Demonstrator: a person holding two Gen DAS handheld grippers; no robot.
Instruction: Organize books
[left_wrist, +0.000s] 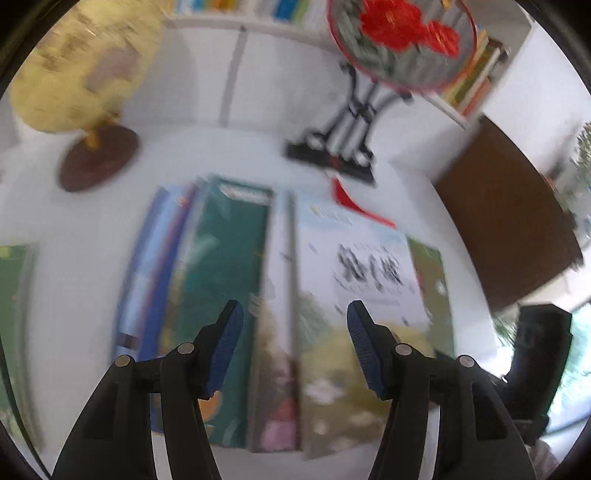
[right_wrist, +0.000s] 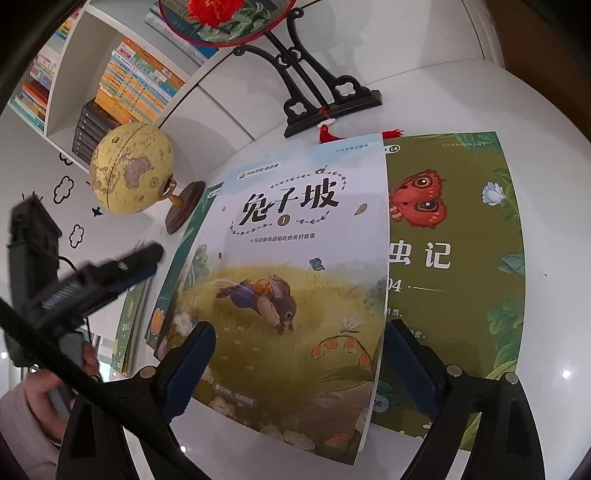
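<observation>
Between the spread blue pads of the right hand-held gripper (right_wrist: 299, 363) lies the rabbit book (right_wrist: 295, 295), its pale cover flat and face up; the jaws stand wide on either side of its lower edge and press on nothing, so the book seems simply set down there rather than held. It overlaps the green butterfly book (right_wrist: 461, 258), which lies beneath it to the right on the white surface (right_wrist: 535, 118), a placing that reads as the start of a single pile. To the left a teal book (right_wrist: 181, 254) shows from under the rabbit book's edge, and another green book (right_wrist: 129, 325) lies just beyond. The left hand-held gripper (left_wrist: 295, 347) hovers over the same spread of books with its pads about half apart and empty; in the right wrist view it comes in from the left, blurred, with a hand (right_wrist: 44, 398) on its grip. Further back stand a globe (right_wrist: 131, 173) and a fan stand (right_wrist: 325, 99), with shelves of books (right_wrist: 136, 85) behind, probably where the loose books belong.
</observation>
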